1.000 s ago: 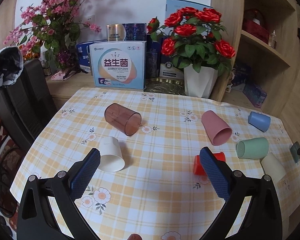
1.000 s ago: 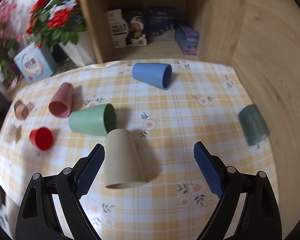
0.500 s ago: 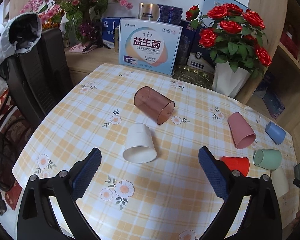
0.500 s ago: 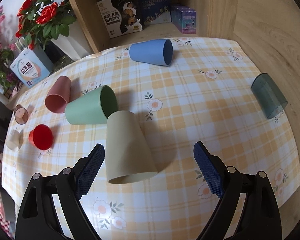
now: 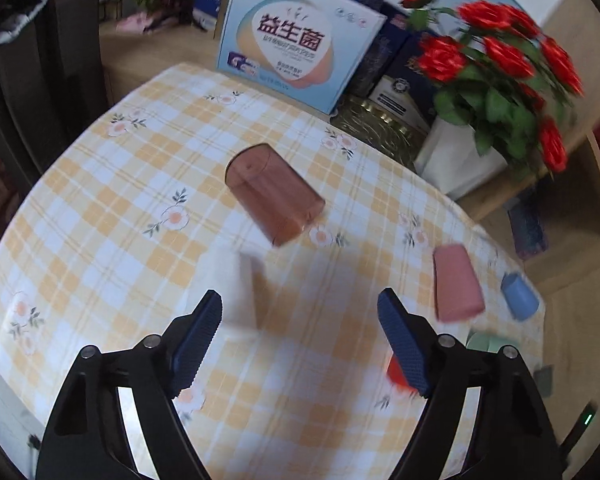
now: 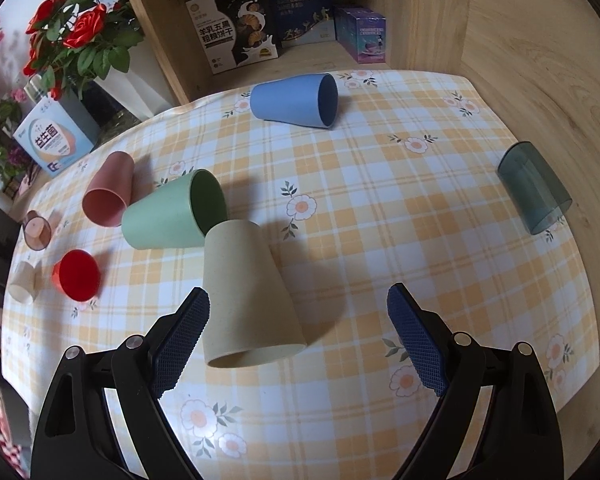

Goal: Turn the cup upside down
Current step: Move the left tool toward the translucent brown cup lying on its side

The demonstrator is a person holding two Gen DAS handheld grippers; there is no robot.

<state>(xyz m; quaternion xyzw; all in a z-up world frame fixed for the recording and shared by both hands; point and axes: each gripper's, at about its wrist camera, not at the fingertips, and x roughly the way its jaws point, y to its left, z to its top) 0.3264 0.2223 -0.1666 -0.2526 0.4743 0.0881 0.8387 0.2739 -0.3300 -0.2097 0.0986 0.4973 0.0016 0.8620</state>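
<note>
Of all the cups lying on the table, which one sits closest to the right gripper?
The beige cup. It lies on its side just ahead of the open right gripper, mouth toward the camera, beside one finger. The green cup and blue cup lie farther off.

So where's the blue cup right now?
In the right wrist view, the blue cup lies on its side at the table's far edge, below the shelf of boxes, beyond the green cup.

A checked tablecloth (image 6: 380, 200) with flower prints fills the middle of both views. Red roses (image 5: 500, 60) in a white pot (image 5: 456, 160) stand upper right in the left view, a blue-and-white box (image 5: 296, 40) at top centre. Three boxes (image 6: 240, 28) line the shelf at the top of the right view.
</note>
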